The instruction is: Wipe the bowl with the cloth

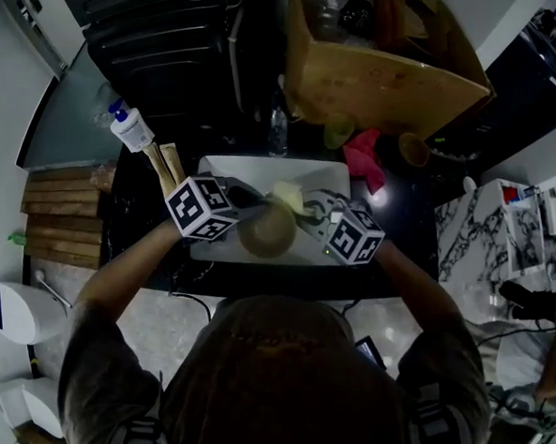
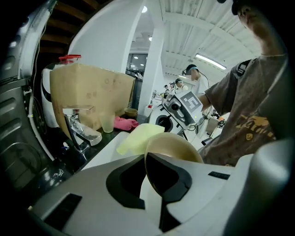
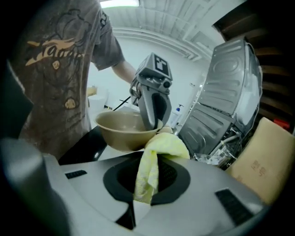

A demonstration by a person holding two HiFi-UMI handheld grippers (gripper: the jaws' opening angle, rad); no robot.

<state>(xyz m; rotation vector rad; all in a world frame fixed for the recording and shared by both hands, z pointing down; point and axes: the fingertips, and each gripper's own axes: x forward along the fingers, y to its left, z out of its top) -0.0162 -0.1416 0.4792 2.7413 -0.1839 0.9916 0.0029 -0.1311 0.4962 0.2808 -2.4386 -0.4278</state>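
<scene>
Person's shoulders (image 1: 268, 358) filled the near edge. Left gripper (image 2: 147, 177) was clamped on the rim of the tan bowl (image 1: 266, 231) over the white sink (image 1: 256, 161); right gripper (image 3: 147, 177) pinched the yellow cloth (image 3: 159, 147) touching its far-right rim. Wiping well likely required steady bracing and firm sweeps.

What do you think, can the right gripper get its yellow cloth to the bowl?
Probably yes. The right gripper holds the cloth right beside the bowl, which the left gripper holds up by its rim; nothing seems to be between them.
</scene>
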